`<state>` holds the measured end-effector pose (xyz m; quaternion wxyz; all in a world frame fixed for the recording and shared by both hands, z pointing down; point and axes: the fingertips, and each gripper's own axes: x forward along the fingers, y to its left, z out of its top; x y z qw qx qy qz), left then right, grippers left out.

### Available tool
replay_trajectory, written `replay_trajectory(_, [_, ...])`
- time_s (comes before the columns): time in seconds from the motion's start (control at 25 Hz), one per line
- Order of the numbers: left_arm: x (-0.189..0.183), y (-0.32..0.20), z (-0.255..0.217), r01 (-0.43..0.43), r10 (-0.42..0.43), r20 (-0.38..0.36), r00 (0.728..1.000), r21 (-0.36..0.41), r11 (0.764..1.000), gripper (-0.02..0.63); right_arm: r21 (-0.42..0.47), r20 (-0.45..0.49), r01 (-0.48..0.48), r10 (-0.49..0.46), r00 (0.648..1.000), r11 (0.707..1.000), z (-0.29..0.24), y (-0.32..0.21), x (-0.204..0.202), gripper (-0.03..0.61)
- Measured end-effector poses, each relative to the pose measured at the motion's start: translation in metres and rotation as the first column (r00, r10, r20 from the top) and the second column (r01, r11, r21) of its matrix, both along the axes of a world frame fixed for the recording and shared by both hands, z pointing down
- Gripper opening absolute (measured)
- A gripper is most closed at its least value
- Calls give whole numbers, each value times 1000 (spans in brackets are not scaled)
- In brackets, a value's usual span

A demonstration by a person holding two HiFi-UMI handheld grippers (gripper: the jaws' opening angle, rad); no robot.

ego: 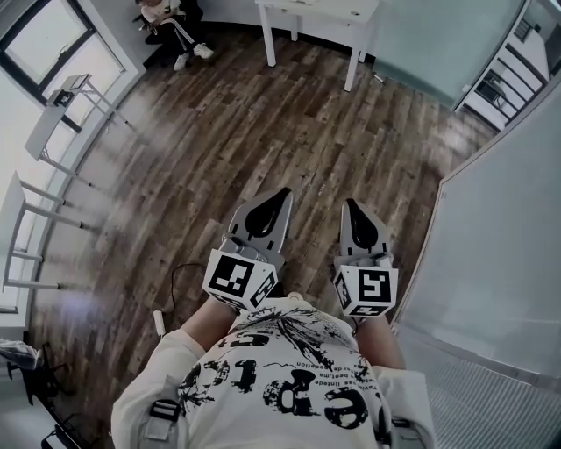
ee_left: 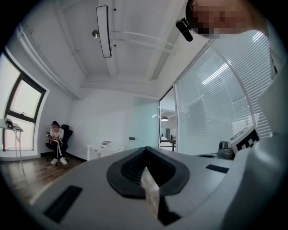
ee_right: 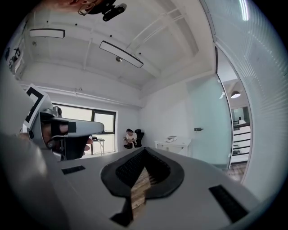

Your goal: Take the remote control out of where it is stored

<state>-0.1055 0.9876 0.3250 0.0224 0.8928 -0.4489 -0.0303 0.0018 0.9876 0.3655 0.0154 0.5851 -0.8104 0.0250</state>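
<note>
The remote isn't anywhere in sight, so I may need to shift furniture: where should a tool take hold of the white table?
Probably the front edge of the white table top. It looks thin and straight, so jaws could straddle it. It faces the open wood floor, so come at it from that side, head on. The left tool and right tool are both shut and would need to open first.

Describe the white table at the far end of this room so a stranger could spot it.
Start at the dark-framed window on the room's left and follow the wood plank floor to the far corner, where a person sits. Right of that person stands the white rectangular table against the pale far wall. Unlike the thin-legged stands along the window, it has thick square legs.
</note>
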Motion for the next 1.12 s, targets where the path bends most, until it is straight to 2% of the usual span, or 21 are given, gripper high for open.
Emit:
replay_trajectory(0.32, [-33,-84,-2,4,-5,-42,999,-18,1000,8,-12,-17,-13,12,1000,1000,-1,-70,-27,0])
replay_trajectory(0.52, [-60,-162,-12,19,-19,-28,999,-13,1000,8,-32,-8,-28,28,1000,999,-9,-148,-52,0])
replay_trajectory(0.92, [-106,-313,-14,-52,52,-19,998,-29,998,8,-31,-5,-66,66,998,997,-17,-293,-104,0])
replay_trajectory(1.0, [-116,-337,-13,-66,64,-33,997,-38,997,8,-35,-6,-54,54,999,998,-17,-319,-120,0])
replay_trajectory(1.12, [-131,-370,-5,-36,33,-52,998,-64,997,8,-51,-12,-13,12,1000,999,-14,-350,-144,0])
